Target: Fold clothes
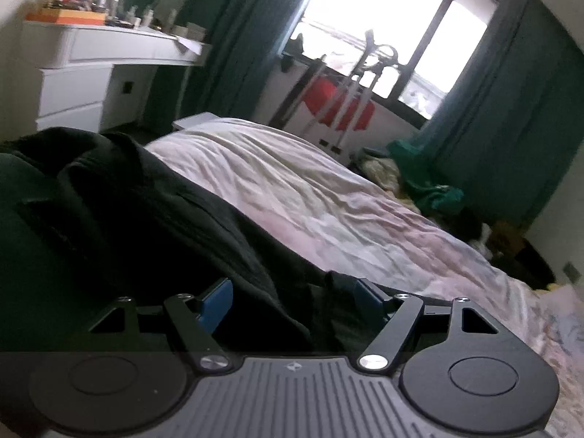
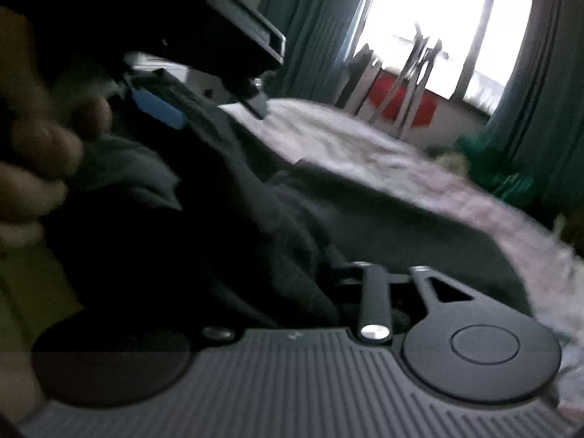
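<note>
A black garment (image 1: 164,219) lies heaped on the pale, crumpled bed cover (image 1: 328,189). My left gripper (image 1: 294,299) is pushed into it, its blue pads (image 1: 219,303) wide apart. Cloth runs loosely between them and I see no pinch. In the right wrist view the same garment (image 2: 255,237) rises toward the left gripper (image 2: 208,107) at the upper left, with a person's hand (image 2: 36,153) blurred beside it. My right gripper (image 2: 303,270) sits low against the cloth. Only one of its finger links shows and it stands off centre. The fingertips are hidden behind dark fabric.
A white dresser (image 1: 91,84) with clutter on top stands at the back left. A drying rack with something red (image 1: 339,106) is under the bright window. Green curtains (image 1: 511,127) hang on both sides. Loose green and mixed items (image 1: 430,182) lie beyond the bed's right side.
</note>
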### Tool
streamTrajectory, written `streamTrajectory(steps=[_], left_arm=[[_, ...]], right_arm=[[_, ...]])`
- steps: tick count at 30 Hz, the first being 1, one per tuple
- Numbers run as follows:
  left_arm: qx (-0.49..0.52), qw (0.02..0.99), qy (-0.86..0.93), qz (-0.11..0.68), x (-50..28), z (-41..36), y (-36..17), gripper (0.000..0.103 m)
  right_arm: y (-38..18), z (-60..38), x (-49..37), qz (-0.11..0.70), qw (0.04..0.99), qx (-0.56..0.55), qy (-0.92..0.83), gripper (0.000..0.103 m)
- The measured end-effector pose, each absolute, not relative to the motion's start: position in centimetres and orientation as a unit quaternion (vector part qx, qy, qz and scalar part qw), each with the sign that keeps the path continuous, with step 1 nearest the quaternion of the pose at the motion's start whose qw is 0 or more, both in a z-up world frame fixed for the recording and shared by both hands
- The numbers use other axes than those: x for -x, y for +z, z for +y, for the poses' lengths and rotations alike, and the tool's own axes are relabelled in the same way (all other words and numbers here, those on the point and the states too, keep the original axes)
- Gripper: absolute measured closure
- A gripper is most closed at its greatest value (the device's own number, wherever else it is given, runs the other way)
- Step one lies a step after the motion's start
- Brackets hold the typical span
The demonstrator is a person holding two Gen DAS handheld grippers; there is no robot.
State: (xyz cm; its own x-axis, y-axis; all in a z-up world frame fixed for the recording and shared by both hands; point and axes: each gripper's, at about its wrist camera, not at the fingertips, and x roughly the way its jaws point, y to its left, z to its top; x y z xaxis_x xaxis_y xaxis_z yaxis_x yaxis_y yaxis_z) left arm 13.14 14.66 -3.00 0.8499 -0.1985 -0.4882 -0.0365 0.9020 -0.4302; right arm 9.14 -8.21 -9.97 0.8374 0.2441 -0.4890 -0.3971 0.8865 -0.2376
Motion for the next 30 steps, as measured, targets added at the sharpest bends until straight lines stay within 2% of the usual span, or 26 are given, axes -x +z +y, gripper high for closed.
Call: streamTrajectory(steps=[2,9,13,15,18,24,30], left_arm=[[0.227,0.932,-0.061,0.278,-12.9,14.7,-3.3,0.028],[0.221,0.926,-0.075,0.298,-12.0,13.7,-3.9,0.027],[0.208,0.923,-0.071,0.316,-11.7,12.9,-4.6,0.027],[0.194,0.923,-0.065,0.325,-11.7,12.4,-4.9,0.029],[0.177,0.925,-0.061,0.329,-11.7,11.6,-5.3,0.032],[0.135,0.932,-0.063,0.331,-11.5,10.0,-5.8,0.035],[0.111,0.936,-0.055,0.330,-11.1,9.4,-6.3,0.035]], right_arm=[[-8.9,-9.2,-8.0,0.256,0.933,0.142,0.208,0.029],[-4.9,-14.8,-3.6,0.284,0.924,-0.004,0.255,0.028],[-3.4,-19.2,-3.0,0.226,0.951,-0.107,0.181,0.028],[-3.4,-20.6,-3.6,0.192,0.971,-0.101,0.104,0.028],[-4.7,-21.7,-5.3,0.196,0.978,-0.071,0.017,0.028],[-9.0,-21.5,-7.8,0.260,0.962,-0.077,0.007,0.026],[-10.1,-20.2,-8.7,0.273,0.960,-0.065,0.003,0.018]])
